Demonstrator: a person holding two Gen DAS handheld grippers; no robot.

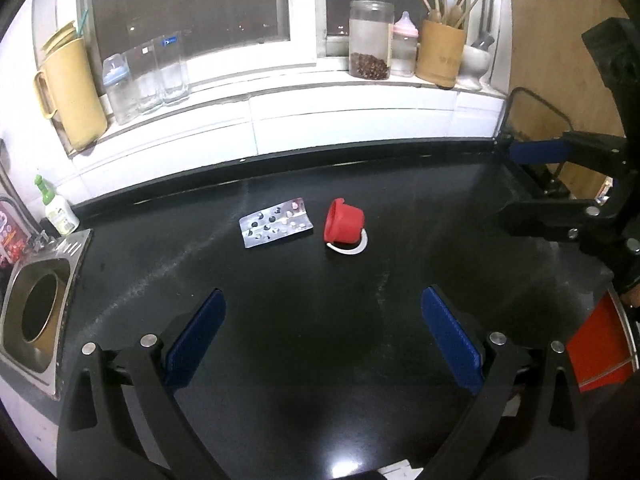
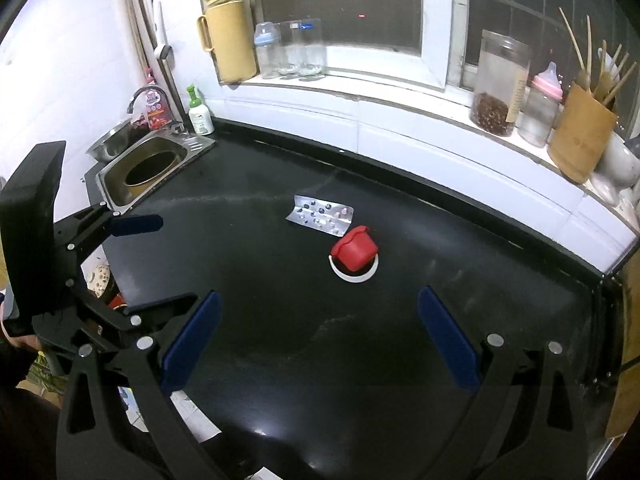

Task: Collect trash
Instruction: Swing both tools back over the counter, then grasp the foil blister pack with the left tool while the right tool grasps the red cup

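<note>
1. While both hover over the black counter (image 1: pixel 320 360), the left gripper (image 1: pixel 322 332) and the right gripper (image 2: pixel 318 332) each hold their blue pads wide apart with nothing between them.
2. Ahead of both, near mid-counter, a silver blister pack (image 1: pixel 276 222) lies flat, and just beside it a red cap (image 1: pixel 343 226) lies on its side with a white ring at its base.
3. Only the left view shows the right gripper from outside, at the frame's right edge, and an orange bin (image 1: pixel 600 344) below the counter's corner.
4. Only the right view shows the left gripper from outside, at the frame's left edge, plus the faucet (image 2: pixel 138 98) over the sink (image 2: pixel 116 184).
5. Both views show jars and bottles along the sill (image 1: pixel 280 92).
</note>
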